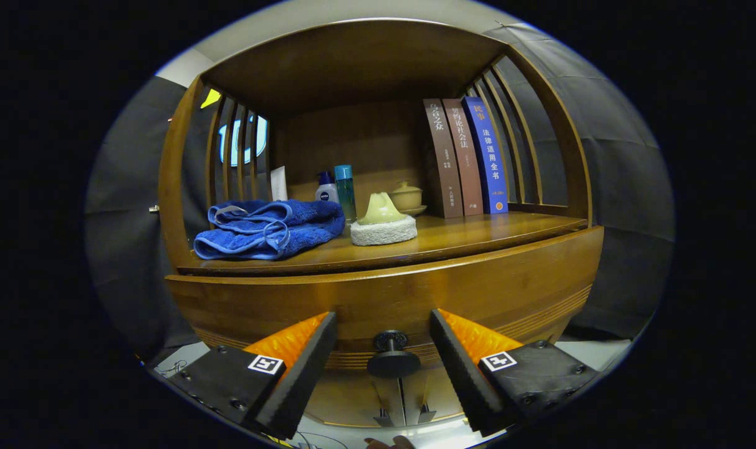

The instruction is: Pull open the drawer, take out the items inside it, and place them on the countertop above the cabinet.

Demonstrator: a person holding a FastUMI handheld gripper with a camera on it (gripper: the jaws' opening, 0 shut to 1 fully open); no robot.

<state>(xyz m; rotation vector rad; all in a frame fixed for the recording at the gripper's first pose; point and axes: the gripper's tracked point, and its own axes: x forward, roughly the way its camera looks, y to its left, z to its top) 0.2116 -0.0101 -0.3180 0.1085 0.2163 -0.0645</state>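
Black booth cloth hangs behind and to both sides of a wooden cabinet (pixel 378 293), whose open shelf section with slatted sides rises above a curved drawer front (pixel 415 299). On the countertop (pixel 477 234) a folded blue towel (pixel 268 227) lies toward the left slats. Just beside it on the right sits a pale yellow-green cone-shaped piece on a white, rough-textured round base (pixel 384 229). Behind these, near the back panel, stand a white bottle with a blue cap (pixel 326 187) and a taller teal bottle (pixel 345 190), touching or nearly so, with a white card-like item (pixel 279 183) further left. A small lidded ceramic pot on a saucer (pixel 406 197) rests just behind the cone piece. Three upright books (pixel 465 159), two brown and one blue, lean together against the right slats.

The drawer looks closed, its front flush under the countertop edge, so the items inside cannot be seen. A dark round knob (pixel 392 355) projects from the lower middle of the drawer front.

The gripper (pixel 384 349) points at that front with its jaws released and spread wide; the knob sits between the two fingers (pixel 303 368), touching neither. Below the knob, a pale floor shows, and a small part of a person's hand (pixel 390 443) appears at the very bottom.
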